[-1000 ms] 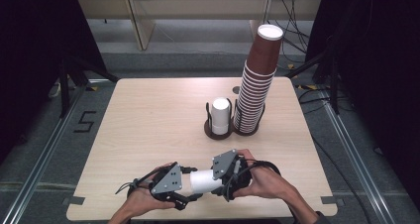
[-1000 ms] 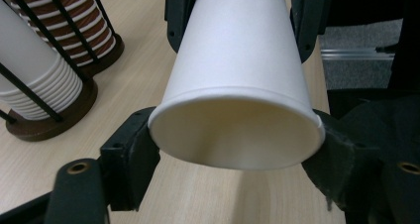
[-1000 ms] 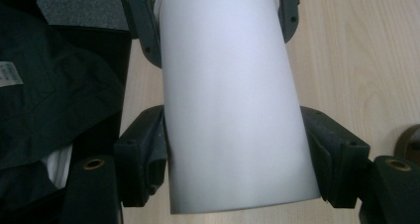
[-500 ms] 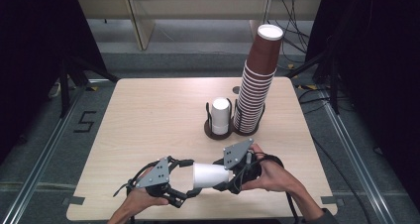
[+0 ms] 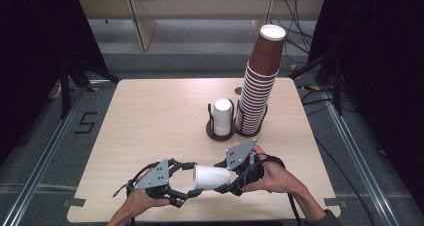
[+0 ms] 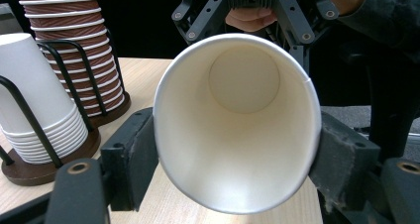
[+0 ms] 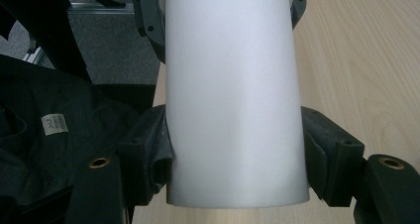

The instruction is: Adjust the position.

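A white paper cup (image 5: pixel 212 177) lies on its side in the air above the table's front edge, held between both grippers. My left gripper (image 5: pixel 193 180) is shut on its open rim; in the left gripper view the cup's mouth (image 6: pixel 237 130) faces me, squeezed slightly oval between the two jaws of the left gripper (image 6: pixel 233 157). My right gripper (image 5: pixel 226 177) is shut on the cup's base end, and the cup's smooth side (image 7: pixel 233 85) runs away from me between the jaws of the right gripper (image 7: pixel 236 157). The right gripper (image 6: pixel 252 6) also appears behind the cup.
A dark wire holder (image 5: pixel 220 133) stands mid-table, right of centre, with a short stack of white cups (image 5: pixel 222 116) and a tall stack of brown cups (image 5: pixel 260 81). The same white stack (image 6: pixel 34 110) and brown stack (image 6: pixel 74 45) appear at left. Bare tabletop (image 5: pixel 145 121) lies to the left.
The right gripper has moved right and slightly farther away with the cup, and the left has eased left, so more of the cup shows between them.
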`<state>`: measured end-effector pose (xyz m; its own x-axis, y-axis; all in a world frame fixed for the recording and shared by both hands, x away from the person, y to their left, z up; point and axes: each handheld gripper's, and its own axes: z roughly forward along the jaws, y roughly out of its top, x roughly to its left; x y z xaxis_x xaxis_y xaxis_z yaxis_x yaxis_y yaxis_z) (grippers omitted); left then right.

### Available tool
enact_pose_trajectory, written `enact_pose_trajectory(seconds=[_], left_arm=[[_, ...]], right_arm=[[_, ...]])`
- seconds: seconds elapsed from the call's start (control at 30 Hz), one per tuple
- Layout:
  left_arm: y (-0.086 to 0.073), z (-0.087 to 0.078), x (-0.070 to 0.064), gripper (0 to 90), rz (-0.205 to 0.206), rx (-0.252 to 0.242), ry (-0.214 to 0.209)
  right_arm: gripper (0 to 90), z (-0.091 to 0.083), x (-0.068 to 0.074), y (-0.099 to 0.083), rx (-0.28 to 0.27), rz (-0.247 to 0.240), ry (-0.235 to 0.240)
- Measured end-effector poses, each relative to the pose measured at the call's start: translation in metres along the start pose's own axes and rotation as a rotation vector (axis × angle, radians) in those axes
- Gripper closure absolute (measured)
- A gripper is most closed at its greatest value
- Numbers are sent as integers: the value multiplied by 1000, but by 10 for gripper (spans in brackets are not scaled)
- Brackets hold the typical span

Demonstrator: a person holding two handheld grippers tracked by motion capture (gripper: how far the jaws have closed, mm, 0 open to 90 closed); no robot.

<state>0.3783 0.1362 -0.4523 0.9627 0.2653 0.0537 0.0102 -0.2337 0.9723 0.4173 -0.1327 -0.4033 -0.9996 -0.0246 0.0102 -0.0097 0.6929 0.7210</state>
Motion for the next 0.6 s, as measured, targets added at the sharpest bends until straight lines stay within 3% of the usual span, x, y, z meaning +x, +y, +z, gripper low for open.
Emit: enact_pose_trajectory(seconds=[0.13, 0.23, 0.4, 0.6], left_arm=[[1, 2, -1, 273, -12, 17, 0], [3, 2, -2, 273, -10, 45, 14], [6, 3, -3, 273, -27, 90, 45], [6, 5, -4, 272, -37, 122, 63]], right_arm=[[342, 1, 0, -1, 10, 6, 3], [275, 3, 1, -1, 33, 21, -37], [228, 1, 3, 4, 60, -17, -106], [225, 4, 11, 11, 102, -40, -141]])
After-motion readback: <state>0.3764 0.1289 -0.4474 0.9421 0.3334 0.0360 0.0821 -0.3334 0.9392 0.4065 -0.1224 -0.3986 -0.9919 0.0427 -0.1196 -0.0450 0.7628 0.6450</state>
